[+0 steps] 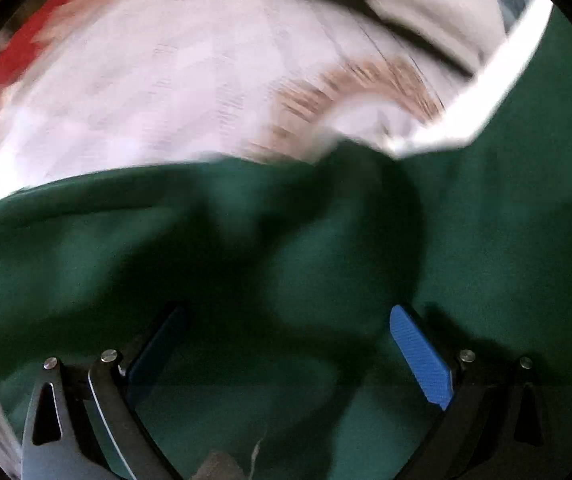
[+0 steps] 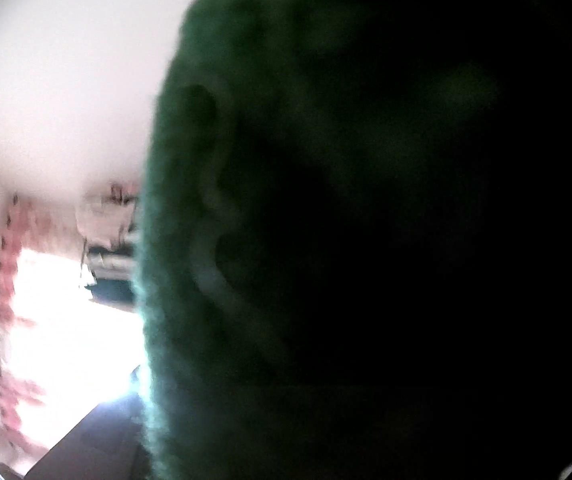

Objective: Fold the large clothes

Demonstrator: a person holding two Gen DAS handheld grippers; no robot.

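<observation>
The left gripper hangs over the green garment with its blue pads spread wide and nothing between them. The garment lies on a pale patterned cover. Green cloth hides the right gripper, so I cannot tell its grip.

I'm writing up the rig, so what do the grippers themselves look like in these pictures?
The left gripper has black angled arms with silver pins and flat blue ribbed pads. The right gripper cannot be seen: green cloth covers that camera.
</observation>
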